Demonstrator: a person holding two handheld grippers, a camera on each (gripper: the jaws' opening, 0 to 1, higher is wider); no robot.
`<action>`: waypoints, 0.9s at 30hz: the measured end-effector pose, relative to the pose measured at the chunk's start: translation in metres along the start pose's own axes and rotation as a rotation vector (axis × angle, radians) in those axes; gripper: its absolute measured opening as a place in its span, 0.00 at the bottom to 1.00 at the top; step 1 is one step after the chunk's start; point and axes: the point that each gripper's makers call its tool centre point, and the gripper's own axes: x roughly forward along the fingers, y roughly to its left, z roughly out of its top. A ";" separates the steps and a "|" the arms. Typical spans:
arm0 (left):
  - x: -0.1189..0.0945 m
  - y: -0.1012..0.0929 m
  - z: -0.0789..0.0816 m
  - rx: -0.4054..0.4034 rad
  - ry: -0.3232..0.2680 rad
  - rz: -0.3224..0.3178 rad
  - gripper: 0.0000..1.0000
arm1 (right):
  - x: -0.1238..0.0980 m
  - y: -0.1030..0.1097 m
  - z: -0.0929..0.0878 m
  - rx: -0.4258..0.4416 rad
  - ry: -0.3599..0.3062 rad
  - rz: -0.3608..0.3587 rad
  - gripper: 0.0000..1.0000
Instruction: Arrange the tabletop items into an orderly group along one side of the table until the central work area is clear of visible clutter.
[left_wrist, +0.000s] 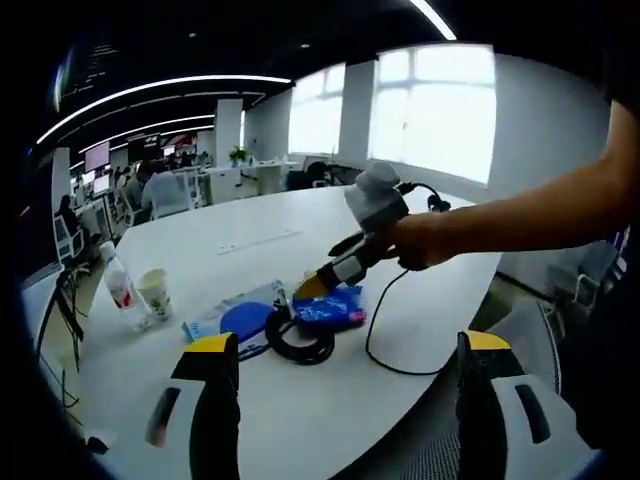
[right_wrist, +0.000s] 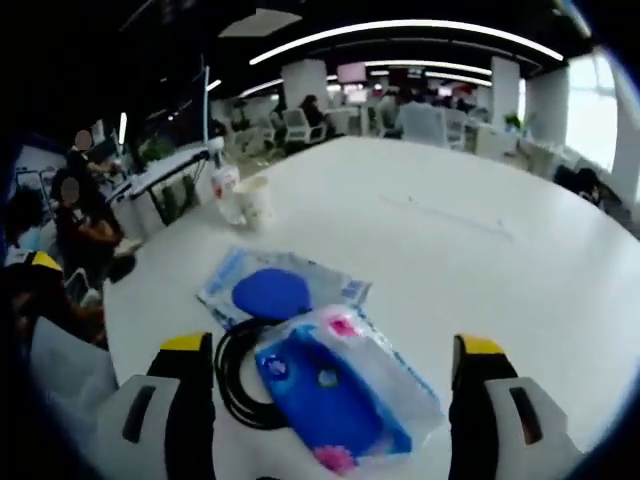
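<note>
Around you an open-plan office is spreading out, with ceiling light strips glowing overhead, bright windows (left_wrist: 430, 110) along one wall and desks with seated people at the far end. You are working over a large white oval table (left_wrist: 300, 400).

Looking along the left gripper view, you are holding the left gripper (left_wrist: 350, 345) above the table's near edge, its yellow-tipped jaws standing wide apart with nothing between them. Across from it, your hand (left_wrist: 425, 240) is reaching in from the right, carrying the right gripper (left_wrist: 312, 288), whose yellow tips are pointing down at the blue tissue pack (left_wrist: 330, 307). From that view you cannot tell how its jaws are standing.

In the right gripper view, the right gripper (right_wrist: 335, 350) is showing its jaws spread wide, one on each side of the blue tissue pack (right_wrist: 340, 385), and neither pad is touching the pack. The pack is lying partly over a black coiled cable (right_wrist: 235, 375), which is sitting just beside a flat clear packet with a blue round piece (right_wrist: 272, 292) inside. These three are clustering together near the table's edge.

Well apart from them, a paper cup (left_wrist: 155, 293) and a plastic bottle (left_wrist: 117, 280) are standing side by side near the far rim. A black cord (left_wrist: 385, 330) is trailing from your right gripper down onto the tabletop.
</note>
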 end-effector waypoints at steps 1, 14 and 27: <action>0.002 -0.001 0.000 0.002 0.005 -0.004 0.89 | -0.004 -0.003 -0.004 0.013 -0.005 -0.008 0.97; 0.028 -0.006 0.004 -0.050 0.009 -0.069 0.89 | -0.037 -0.031 -0.046 0.140 -0.010 -0.094 0.95; 0.061 -0.003 0.005 -0.040 0.026 -0.101 0.87 | -0.061 -0.041 -0.071 0.246 -0.020 -0.148 0.94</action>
